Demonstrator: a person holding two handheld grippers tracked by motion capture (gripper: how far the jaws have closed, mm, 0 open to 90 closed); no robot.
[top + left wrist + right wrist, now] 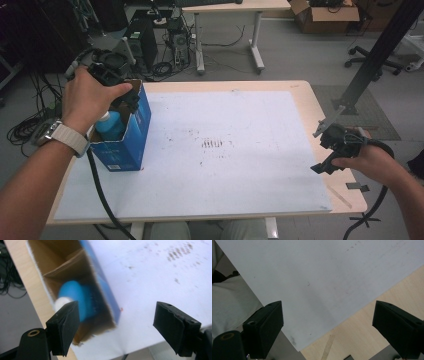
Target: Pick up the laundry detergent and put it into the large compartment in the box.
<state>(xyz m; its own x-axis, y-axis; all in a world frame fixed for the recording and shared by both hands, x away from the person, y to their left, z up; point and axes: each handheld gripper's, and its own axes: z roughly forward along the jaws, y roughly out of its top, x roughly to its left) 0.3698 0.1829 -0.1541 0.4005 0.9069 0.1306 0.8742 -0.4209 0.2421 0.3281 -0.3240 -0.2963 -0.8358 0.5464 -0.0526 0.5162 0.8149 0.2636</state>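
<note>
— Black jaws of the left tongs [116,325] are being shown closest to the lens in the left gripper view, standing wide apart with nothing between them. What is being reached for?

— A blue bottle [75,298] with a white cap is being approached. It is sitting inside the open blue box [131,132] at the near left of the surface [240,150], close to the left edge.

— Which way is it lying from the tongs?

— It is lying below and slightly left of the jaw gap, so the left jaw is partly covering it. Its long axis is being judged as upright in the box, cap upward, though blur is making this uncertain.

— Which hand is nearer?

— The left hand [90,100] is being held directly over the box opening. The right tongs [332,145] are being held well apart at the right edge of the surface, also wide open and empty, so a descent by the left is being judged as the coming move.
</note>
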